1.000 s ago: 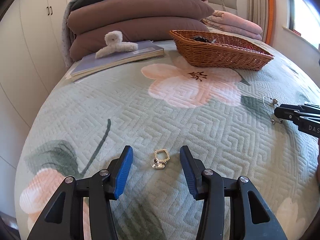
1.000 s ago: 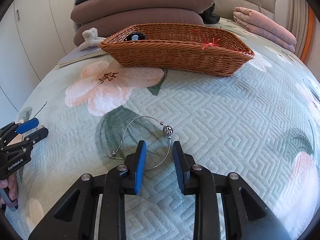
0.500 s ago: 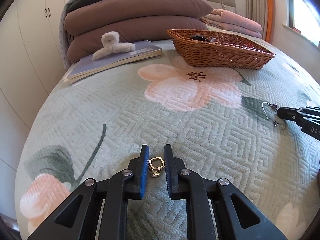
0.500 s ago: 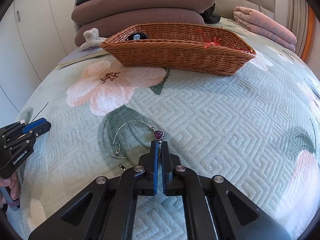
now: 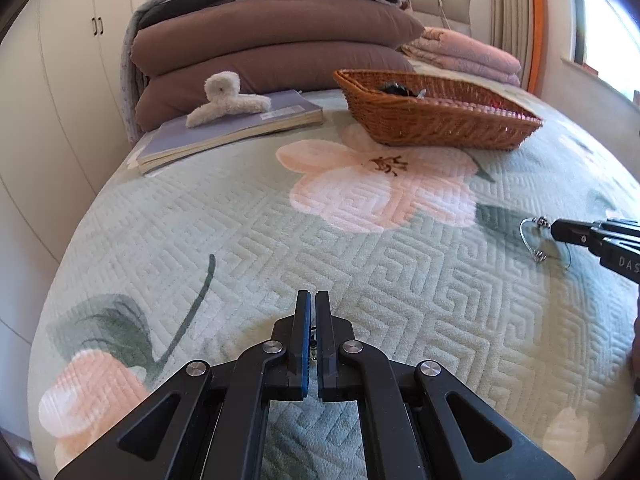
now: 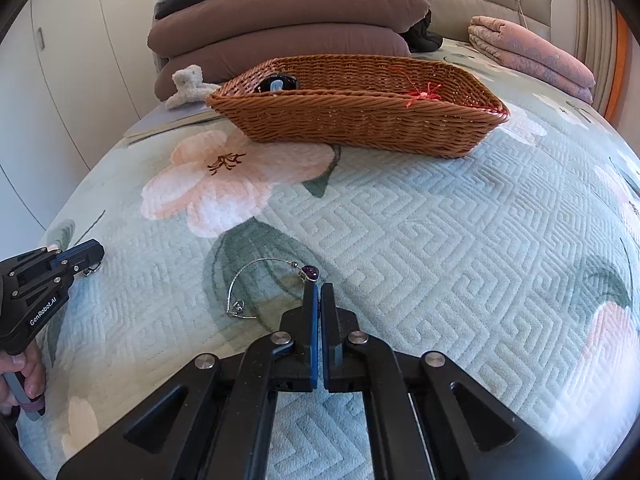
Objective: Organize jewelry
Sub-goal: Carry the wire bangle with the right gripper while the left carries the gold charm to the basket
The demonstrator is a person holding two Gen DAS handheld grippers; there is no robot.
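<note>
The left tool [image 5: 312, 298] has narrowed from a wide gap to nearly shut, with the small gold charm [image 5: 313, 345] that lay between its fingers now pinched deep between the pads; the right tool [image 6: 319, 292] has likewise closed on the silver bracelet [image 6: 256, 280], whose purple bead [image 6: 311, 272] sits just past its tips; both tools point low over the bed [image 5: 400, 280]; only the right view shows the charm's loop hanging under the left tool; the wicker basket [image 6: 360, 120] lies well ahead.
</note>
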